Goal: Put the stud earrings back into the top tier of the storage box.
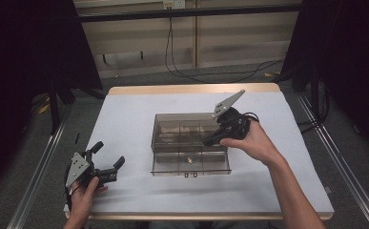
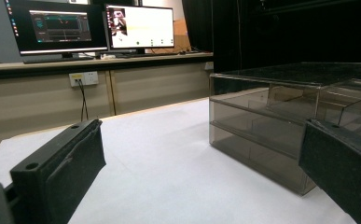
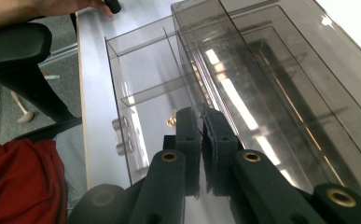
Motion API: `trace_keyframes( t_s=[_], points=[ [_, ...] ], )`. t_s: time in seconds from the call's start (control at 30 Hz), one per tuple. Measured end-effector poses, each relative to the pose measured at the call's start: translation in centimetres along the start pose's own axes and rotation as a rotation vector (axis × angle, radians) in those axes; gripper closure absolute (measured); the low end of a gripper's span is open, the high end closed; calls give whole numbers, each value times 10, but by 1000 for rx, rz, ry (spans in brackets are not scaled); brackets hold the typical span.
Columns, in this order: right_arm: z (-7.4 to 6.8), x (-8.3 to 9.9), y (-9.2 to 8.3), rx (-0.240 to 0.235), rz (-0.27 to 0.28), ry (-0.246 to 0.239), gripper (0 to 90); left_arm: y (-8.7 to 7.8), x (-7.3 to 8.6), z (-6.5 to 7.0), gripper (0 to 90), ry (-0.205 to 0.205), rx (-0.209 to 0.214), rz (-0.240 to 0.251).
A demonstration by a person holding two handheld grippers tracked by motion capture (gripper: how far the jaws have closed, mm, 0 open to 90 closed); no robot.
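Jaws on your right gripper [image 1: 210, 140] are pressed together with nothing between them; in the right gripper view the two black pads [image 3: 189, 135] meet with only a sliver of a gap. That closed tip sits at the right end of the pulled-out drawer [image 1: 190, 160], just in front of the smoky clear organizer box [image 1: 184, 125] it slides out of. So you're using the tip as a poker, not a grabber, which looks right for working a drawer.

A small gold-coloured bit [image 1: 189, 159] lies in the middle section of the drawer, to the left of your tip. The drawer's little handle [image 1: 190, 174] is on its front face, on the side nearest you.

If you're pushing the drawer in or steadying it, my guess is it'll go better from the middle of the front, by the handle. Shoving one end of a light plastic drawer tends to skew it and jam it in the box. Go slow, because the whole box could skate on that white table [image 1: 125, 124].

Your left gripper [image 1: 107, 162] is well off to the left of the box, near the table's front corner, jaws spread wide and empty. I'd bring it over to brace the box's left side.
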State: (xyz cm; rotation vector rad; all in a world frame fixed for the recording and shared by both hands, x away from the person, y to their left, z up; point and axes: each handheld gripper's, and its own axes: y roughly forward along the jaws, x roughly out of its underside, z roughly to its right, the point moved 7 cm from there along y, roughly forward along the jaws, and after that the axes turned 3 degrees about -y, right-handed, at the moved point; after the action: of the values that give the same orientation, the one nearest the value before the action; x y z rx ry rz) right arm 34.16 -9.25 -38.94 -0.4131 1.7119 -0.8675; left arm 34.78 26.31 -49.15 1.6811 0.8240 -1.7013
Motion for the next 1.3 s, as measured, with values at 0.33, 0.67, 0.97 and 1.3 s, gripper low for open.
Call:
trace_keyframes(
  t_s=[0.33, 0.67, 0.97, 1.3],
  points=[
    [-4, -15, 25, -12, -147, -30, 861, 0, 0, 0, 4, -1, -1, 1],
    [-4, -12, 54, -36, -336, -34, 861, 0, 0, 0, 4, 0, 1, -1],
    [-9, -8, 71, -41, -453, -54, 860, 0, 0, 0, 4, 0, 2, 0],
    [-11, -6, 76, -45, -479, -63, 821, 0, 0, 0, 5, 0, 2, 0]
  ],
)
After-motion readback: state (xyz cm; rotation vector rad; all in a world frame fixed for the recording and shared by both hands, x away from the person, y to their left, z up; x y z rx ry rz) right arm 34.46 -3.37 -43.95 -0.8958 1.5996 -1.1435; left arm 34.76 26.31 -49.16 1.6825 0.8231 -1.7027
